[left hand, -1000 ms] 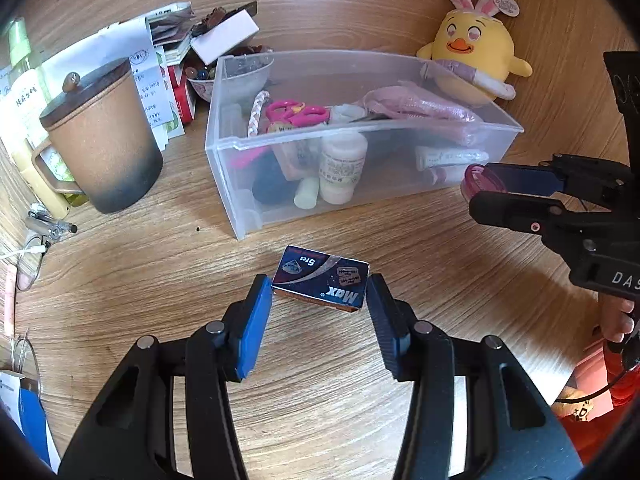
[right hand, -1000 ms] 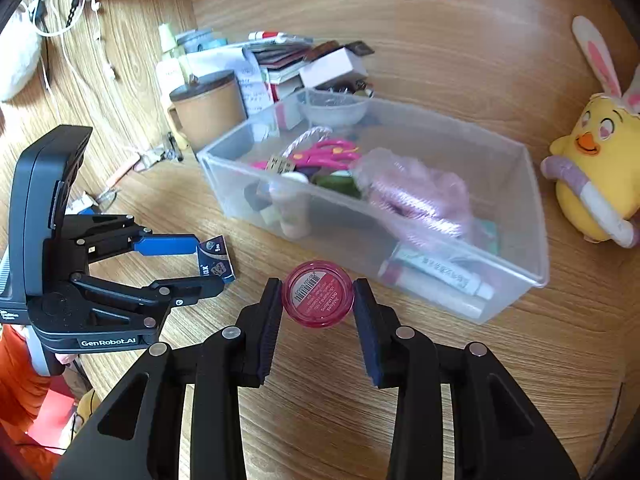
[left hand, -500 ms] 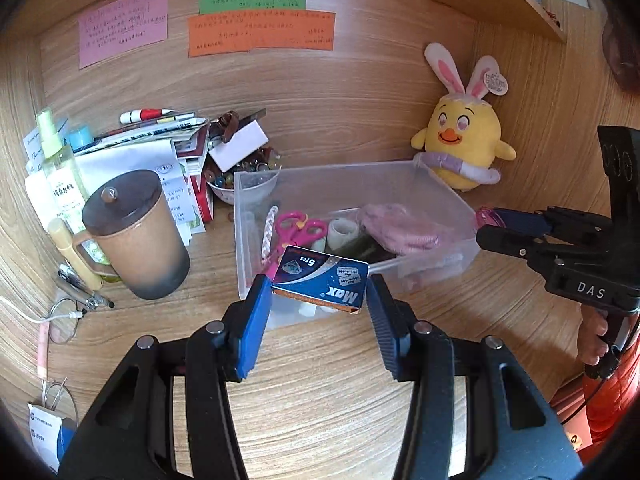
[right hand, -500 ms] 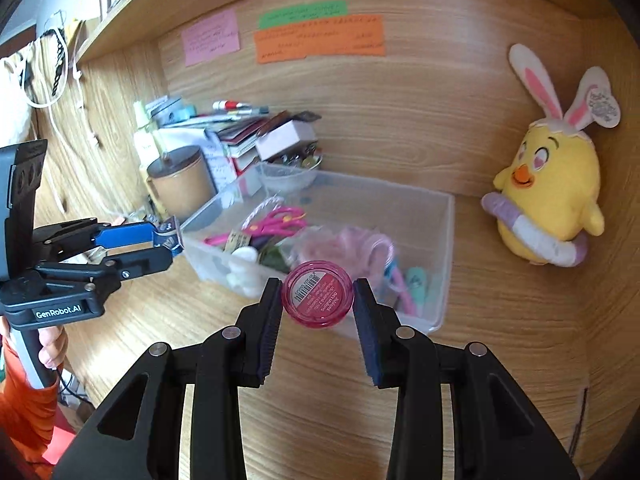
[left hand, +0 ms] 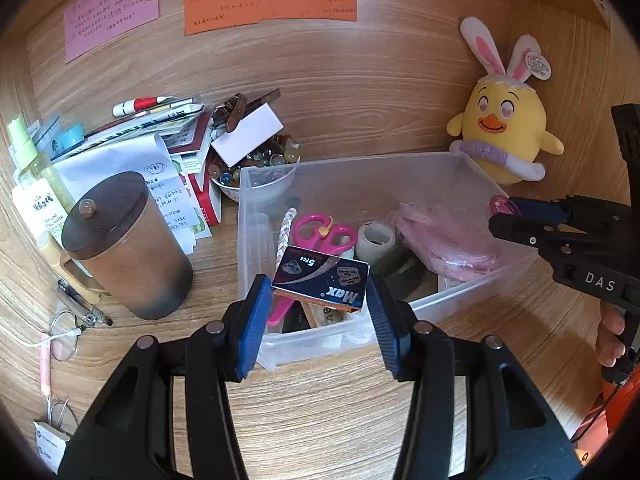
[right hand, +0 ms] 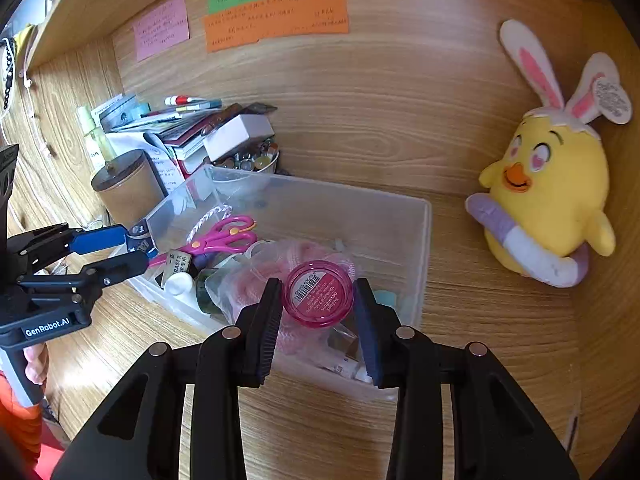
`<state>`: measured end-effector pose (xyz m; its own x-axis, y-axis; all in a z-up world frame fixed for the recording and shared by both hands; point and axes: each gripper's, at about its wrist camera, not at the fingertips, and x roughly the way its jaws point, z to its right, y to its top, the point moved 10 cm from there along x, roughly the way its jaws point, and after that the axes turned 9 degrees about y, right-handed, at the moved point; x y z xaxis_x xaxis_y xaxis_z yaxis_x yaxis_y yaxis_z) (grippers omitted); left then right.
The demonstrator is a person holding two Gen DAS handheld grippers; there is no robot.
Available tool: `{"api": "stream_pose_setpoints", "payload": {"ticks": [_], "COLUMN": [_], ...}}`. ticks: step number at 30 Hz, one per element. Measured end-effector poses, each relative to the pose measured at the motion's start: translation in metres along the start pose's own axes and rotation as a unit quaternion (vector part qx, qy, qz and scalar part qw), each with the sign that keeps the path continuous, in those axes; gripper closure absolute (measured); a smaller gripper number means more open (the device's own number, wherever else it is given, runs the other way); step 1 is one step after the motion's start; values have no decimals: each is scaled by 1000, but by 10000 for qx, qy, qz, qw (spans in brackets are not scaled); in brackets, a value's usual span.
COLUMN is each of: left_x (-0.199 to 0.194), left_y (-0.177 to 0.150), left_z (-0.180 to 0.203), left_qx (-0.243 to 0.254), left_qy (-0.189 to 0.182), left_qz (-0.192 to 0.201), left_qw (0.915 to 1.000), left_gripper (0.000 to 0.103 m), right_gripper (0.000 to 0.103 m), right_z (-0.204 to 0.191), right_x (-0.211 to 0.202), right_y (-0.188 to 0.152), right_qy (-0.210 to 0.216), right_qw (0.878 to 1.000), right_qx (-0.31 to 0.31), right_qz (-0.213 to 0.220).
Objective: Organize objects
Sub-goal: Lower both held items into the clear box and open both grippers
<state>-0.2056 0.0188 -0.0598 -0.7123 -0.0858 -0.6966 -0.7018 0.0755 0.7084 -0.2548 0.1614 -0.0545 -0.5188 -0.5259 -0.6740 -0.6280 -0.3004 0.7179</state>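
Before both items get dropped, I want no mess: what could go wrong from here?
1. The clear bin is already crowded with pink scissors and a pink bag; the blade box in the left gripper might land tilted on them.
2. The pink jar in the right gripper could roll once released.

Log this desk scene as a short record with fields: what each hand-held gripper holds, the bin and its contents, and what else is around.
left hand-held gripper: shut on small dark box, marked "Max"
right hand-held gripper: shut on pink round jar
bin: clear plastic bin on wooden desk
bin contents: pink scissors, pink fabric, small bottles
left of bin: brown lidded mug, paper stack
right of bin: yellow plush chick
back wall: coloured notes
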Motion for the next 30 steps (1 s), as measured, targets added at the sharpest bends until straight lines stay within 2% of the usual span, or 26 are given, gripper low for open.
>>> {"api": "stream_pose_setpoints", "payload": {"ticks": [8,13,15,17,21,23,30], "left_x": [12,5,1,-6,-21,-29,-49], "left_y": [-1,-1,-1,0,2,3,-2], "left_z": [7,11,13,13,14,14,11], "left_qx": [-72,-3,-27,-72,-83,-136,-287], "left_qy": [-142,-133,-174,-179,-148,-169,-148], "left_qz": [-168,-77,-28,75,292,405,672], "left_qw": [9997,9999,9998,9998,9994,9989,9972], "left_gripper": [54,53,48,38,35,26,18], "right_gripper": [70,57,55,50,41,40,29], "right_z": [-8,-8,-10,-13,-22,-24,-29], "right_x": [21,7,-1,-9,-27,-34,-57], "right_y": [-3,-2,-2,-1,-2,-4,-12], "right_qy": [214,217,189,174,189,183,139], "right_qw": [9994,9997,9997,9997,9992,9990,9983], "right_qx": [-16,-27,-103,-189,-320,-350,-342], "right_qz": [-256,-140,-80,-3,159,225,453]}}
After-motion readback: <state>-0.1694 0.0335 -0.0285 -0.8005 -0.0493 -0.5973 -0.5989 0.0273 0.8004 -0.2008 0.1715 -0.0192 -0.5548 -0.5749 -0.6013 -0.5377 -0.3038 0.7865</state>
